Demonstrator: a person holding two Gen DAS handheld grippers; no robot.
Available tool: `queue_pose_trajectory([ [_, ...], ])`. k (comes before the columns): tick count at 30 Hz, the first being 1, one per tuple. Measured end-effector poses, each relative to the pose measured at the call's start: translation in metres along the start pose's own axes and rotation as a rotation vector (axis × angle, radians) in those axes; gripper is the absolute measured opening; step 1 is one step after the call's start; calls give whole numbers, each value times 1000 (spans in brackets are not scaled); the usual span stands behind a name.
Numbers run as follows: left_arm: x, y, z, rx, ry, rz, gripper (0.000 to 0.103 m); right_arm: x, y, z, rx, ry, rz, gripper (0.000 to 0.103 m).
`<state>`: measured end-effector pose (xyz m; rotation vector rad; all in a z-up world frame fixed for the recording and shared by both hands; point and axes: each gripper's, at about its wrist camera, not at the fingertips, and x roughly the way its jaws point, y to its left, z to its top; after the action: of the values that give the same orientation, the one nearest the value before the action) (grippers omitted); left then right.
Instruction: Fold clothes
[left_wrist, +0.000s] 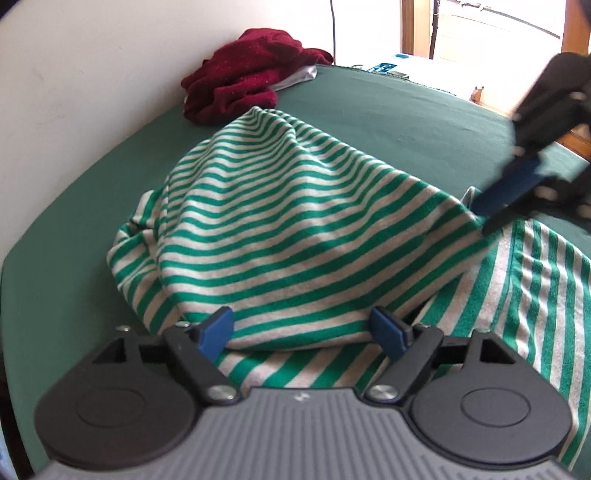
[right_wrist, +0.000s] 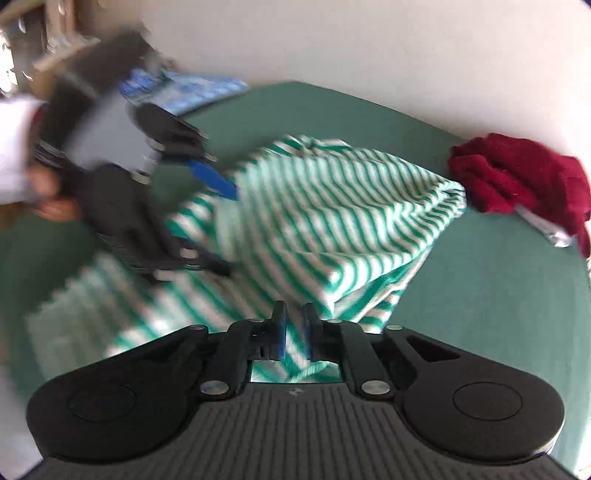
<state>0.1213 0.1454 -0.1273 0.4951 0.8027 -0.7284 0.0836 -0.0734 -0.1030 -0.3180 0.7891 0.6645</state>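
A green-and-white striped garment (left_wrist: 295, 221) (right_wrist: 332, 221) lies on a green-covered surface (left_wrist: 388, 122), with its upper layer folded over and tented. My left gripper (left_wrist: 303, 325) (right_wrist: 231, 232) is open, its blue pads (left_wrist: 218, 328) standing on either side of the fold's near edge without pressing it. My right gripper (right_wrist: 293, 314) (left_wrist: 484, 221) is shut, and its tips pinch the raised corner of the folded layer. The right wrist view is blurred.
A crumpled dark red garment (left_wrist: 243, 81) (right_wrist: 517, 177) sits on a grey cloth (left_wrist: 299, 75) by the white wall. A blue-and-white cloth (right_wrist: 184, 88) lies at the far edge. A hand (right_wrist: 48, 199) in a white sleeve holds the left gripper. Bare green surface (right_wrist: 480, 314) lies beside the garment.
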Motion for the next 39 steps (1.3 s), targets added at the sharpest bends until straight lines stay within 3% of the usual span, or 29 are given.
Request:
queue_pose_trajectory([
  [4, 5, 0, 0, -33, 5, 2, 86, 6, 7, -15, -40, 58, 2, 8],
  [8, 5, 1, 0, -58, 13, 8, 88, 25, -10, -14, 41, 9, -56, 9],
  [10, 6, 2, -1, -70, 16, 11, 90, 33, -13, -11, -9, 19, -104, 15],
  [14, 1, 5, 1, -74, 14, -1, 88, 34, -21, -3, -103, 85, -20, 15],
  [16, -9, 13, 2, -74, -6, -7, 83, 23, -39, 10, -80, 129, 33, 16],
  [17, -12, 22, 2, -89, -14, -10, 83, 14, -52, 15, -29, 123, 64, 17],
  [19, -16, 44, 3, -137, -28, -9, 86, 0, -88, 28, 125, 65, 108, 30],
  [20, -17, 57, 5, -169, -36, -5, 87, -5, -108, 35, 213, 30, 122, 49],
  [21, -12, 74, 7, -210, -37, 6, 88, -3, -126, 38, 303, 6, 123, 57],
  [24, 5, 120, 18, -326, -45, 26, 87, 29, -177, 46, 536, -7, 104, 53],
  [27, 26, 154, 27, -393, -44, 29, 87, 68, -214, 46, 737, 3, 212, 52],
  [34, 56, 194, 42, -418, -31, -58, 86, 125, -241, 61, 746, 5, 292, 52],
  [39, 76, 195, 46, -372, -25, -117, 80, 148, -249, 69, 748, -7, 378, 52],
])
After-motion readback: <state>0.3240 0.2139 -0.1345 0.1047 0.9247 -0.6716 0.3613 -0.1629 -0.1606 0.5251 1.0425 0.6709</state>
